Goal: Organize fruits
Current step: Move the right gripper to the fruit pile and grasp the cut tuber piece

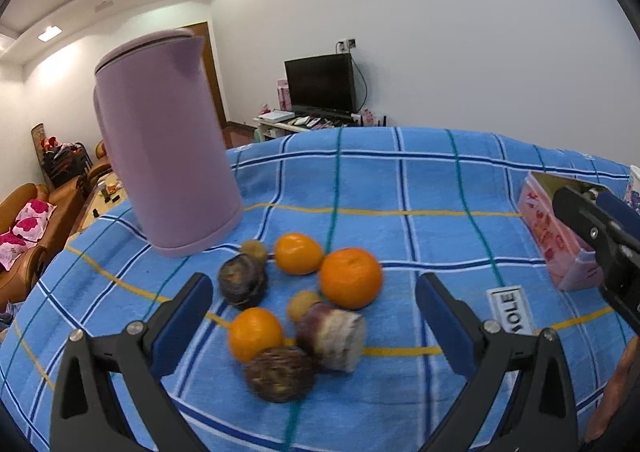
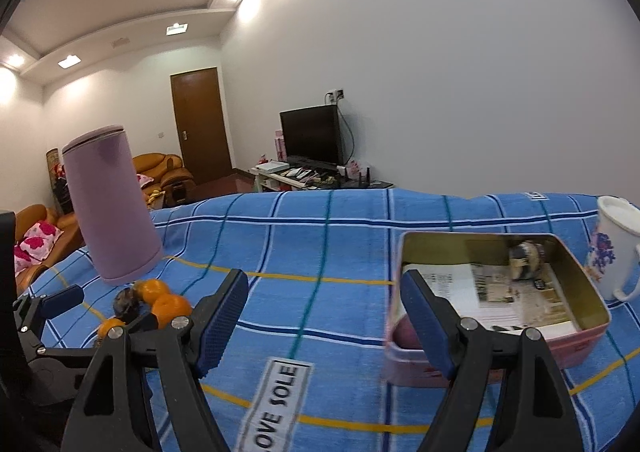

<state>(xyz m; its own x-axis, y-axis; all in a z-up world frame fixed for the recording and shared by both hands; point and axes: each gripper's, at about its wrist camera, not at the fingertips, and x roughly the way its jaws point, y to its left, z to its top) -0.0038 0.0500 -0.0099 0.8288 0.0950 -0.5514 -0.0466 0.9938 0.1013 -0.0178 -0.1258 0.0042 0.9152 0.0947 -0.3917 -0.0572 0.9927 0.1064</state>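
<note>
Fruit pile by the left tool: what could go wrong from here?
1. The fruit pile is packed tight; closing the open left tool on one orange may knock its neighbours rolling.
2. The purple kettle stands right behind the pile, easy to bump.
3. The tin already holds paper and something else.

This is a home living room. A dark television (image 2: 311, 133) stands on a low stand against the white wall; left of it is a brown wooden door (image 2: 201, 123), and further left brown sofas (image 2: 162, 171) with a pink flowered cushion (image 2: 38, 236). In front of it lies a worktop under a blue checked cloth (image 2: 320, 252).
</note>
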